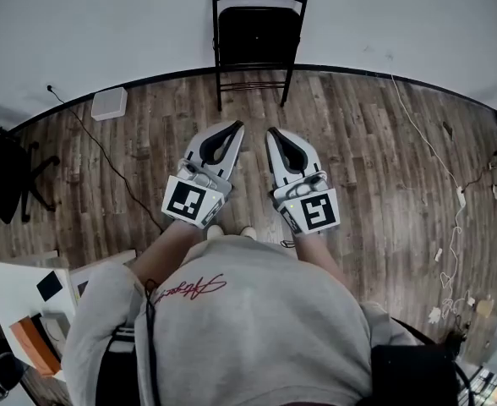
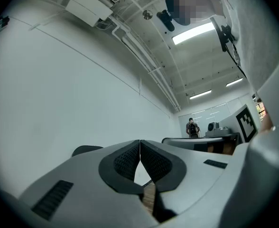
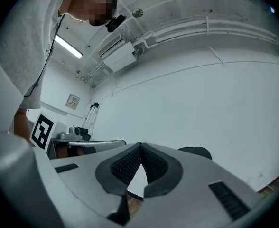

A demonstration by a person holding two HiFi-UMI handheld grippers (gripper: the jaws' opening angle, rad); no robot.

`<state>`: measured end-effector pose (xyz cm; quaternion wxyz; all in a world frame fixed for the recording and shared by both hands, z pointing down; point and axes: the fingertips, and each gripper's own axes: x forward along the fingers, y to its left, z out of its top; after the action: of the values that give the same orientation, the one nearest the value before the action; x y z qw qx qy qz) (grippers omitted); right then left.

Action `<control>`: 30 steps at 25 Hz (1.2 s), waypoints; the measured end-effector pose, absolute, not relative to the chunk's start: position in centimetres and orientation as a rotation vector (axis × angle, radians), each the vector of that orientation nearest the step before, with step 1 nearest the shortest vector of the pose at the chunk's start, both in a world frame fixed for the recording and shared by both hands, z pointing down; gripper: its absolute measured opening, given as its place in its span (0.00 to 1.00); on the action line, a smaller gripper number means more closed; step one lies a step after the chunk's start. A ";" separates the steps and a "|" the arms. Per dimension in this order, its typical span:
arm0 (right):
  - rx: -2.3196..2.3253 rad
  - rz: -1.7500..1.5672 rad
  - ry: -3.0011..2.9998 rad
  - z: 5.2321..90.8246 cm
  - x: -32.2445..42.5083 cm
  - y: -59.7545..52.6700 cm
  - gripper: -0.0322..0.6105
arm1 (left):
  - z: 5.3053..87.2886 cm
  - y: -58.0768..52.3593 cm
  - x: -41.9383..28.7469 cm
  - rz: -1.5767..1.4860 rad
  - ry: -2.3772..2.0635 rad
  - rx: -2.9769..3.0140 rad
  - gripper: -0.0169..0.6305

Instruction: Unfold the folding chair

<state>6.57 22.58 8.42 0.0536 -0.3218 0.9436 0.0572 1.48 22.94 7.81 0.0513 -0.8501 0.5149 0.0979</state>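
**Approach stage: folding chair (image 1: 259, 32) not yet touched**

You are standing back from the chair and holding both tools side by side, tips aiming forward and slightly upward. The left claw (image 1: 234, 128) is sitting fully closed on nothing. In the left gripper view its ribbed pads (image 2: 130, 158) are meeting tip to tip, with only pale wall beyond them. The right claw (image 1: 273, 132) is sitting the same way, jaws pressed together and nothing between them.

The chair is standing well ahead of both claws, roughly on the line running between them. It is resting folded flat against the wall (image 1: 105, 24), with its feet on the wooden floor (image 1: 358, 159). In each gripper view a dark rounded shape is peeking over the claw's body, probably the top of the backrest.

Judging from this, you are working through the approach and no part of the unfolding is under way. The next move is calling for you to step in and open both claws. One claw should then be taking the backrest top to draw the chair off the wall. The other should be finding the front edge of the seat to press it down.

A cable (image 1: 105, 153) is trailing across the floor to the left of the left claw, so keep your feet clear as you go.
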 end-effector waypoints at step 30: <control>-0.973 0.105 2.900 13.6 2.9 8.3 0.08 | 12.0 8.9 -6.0 0.340 1.791 -2.493 0.05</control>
<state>2.93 8.27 13.63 0.0404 -0.3178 0.9467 0.0341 -5.97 8.94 12.04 0.0267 -0.8069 0.5797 0.1102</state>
